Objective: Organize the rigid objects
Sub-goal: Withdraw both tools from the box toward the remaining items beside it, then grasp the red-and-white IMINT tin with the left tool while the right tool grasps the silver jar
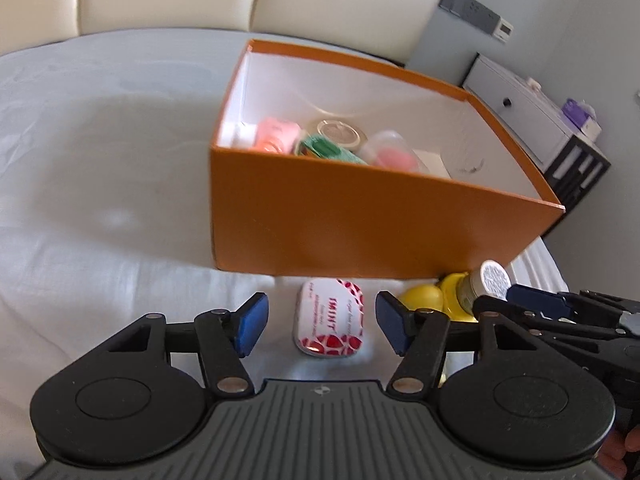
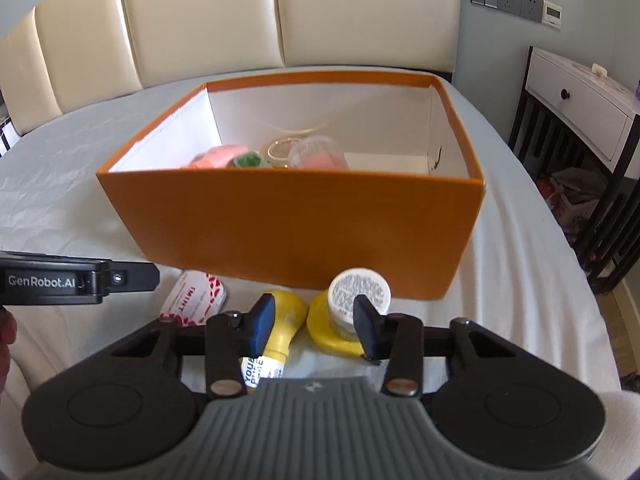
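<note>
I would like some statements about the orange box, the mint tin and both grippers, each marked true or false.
1. The mint tin lies inside the orange box. False: it lies on the white sheet, in front of the box.
2. The left gripper is open, with the tin between its fingers. True.
3. The orange box is empty. False: several small items lie inside.
4. The right gripper is shut on the yellow bottle. False: its jaws are open.
5. A white-capped jar stands in front of the box. True.
</note>
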Tool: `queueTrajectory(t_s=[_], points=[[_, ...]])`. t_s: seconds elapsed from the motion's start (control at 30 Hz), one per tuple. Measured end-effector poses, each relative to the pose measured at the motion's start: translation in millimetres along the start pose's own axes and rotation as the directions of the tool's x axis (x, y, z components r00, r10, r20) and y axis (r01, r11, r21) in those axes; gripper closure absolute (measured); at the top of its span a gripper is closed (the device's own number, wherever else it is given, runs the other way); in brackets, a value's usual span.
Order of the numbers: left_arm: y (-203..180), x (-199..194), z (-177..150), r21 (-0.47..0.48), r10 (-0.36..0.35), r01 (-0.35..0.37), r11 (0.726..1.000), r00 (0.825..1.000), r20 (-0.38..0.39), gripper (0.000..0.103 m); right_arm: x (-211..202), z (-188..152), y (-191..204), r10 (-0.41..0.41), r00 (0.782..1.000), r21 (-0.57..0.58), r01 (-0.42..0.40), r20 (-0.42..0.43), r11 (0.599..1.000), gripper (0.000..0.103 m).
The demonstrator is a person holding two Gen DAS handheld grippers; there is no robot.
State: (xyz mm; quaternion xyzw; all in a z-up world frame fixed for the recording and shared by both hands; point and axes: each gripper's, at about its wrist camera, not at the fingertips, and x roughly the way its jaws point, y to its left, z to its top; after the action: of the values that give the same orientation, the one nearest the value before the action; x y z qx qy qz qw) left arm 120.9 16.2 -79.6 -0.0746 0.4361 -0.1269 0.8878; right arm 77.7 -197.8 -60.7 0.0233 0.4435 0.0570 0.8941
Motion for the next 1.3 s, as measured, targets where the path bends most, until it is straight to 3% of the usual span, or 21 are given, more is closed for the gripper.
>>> queueTrajectory(t_s=[0.13,0.17,0.3,0.37,0.5,0.57,0.77,0.87,0.97,1.3], points=[[-2,9,-4,0.016,0.021,-0.020,1.000,0.998,-0.057,0.030,1,-1,4,0.018,1.000,-0.028,-0.018,-0.009,0.999,0.061],[-2,11,-5,0.015,0.023,-0.022,1.000,0.998,-0.065,0.030,0,-2,4,0.009,1.000,-0.024,-0.009,0.003,1.000,0.067],[-5,14,-5,0.032,0.019,-0.018,0.999,0.998,-0.057,0.030,-6,-3,-7,-0.033,0.998,0.057,0.031,0.050,0.998,0.070],[-7,17,-5,0.048,0.030,-0.027,0.998,0.998,-0.056,0.029,-6,-1,-12,-0.047,0.997,0.092,0.041,0.057,0.995,0.059],[-13,25,-4,0.092,0.073,-0.069,0.993,0.996,-0.046,0.023,6,4,-10,-0.080,0.997,0.086,0.078,0.019,0.993,0.057],[-15,29,-3,0.097,0.083,-0.077,0.992,0.995,-0.051,0.023,11,6,-10,-0.110,0.994,0.093,0.109,0.001,0.990,0.049],[-18,43,-6,0.118,0.095,-0.086,0.989,0.993,-0.069,0.023,24,9,-15,-0.145,0.989,0.124,0.149,-0.041,0.981,0.048],[-17,49,-9,0.125,0.111,-0.100,0.987,0.991,-0.077,0.024,32,9,-19,-0.138,0.987,0.146,0.149,-0.086,0.978,0.052],[-17,53,-12,0.131,0.120,-0.109,0.985,0.989,-0.082,0.024,37,9,-20,-0.133,0.984,0.158,0.150,-0.117,0.976,0.064],[-21,56,-16,0.164,0.129,-0.118,0.979,0.990,-0.058,0.028,39,4,-17,-0.150,0.974,0.132,0.173,-0.172,0.976,0.064]])
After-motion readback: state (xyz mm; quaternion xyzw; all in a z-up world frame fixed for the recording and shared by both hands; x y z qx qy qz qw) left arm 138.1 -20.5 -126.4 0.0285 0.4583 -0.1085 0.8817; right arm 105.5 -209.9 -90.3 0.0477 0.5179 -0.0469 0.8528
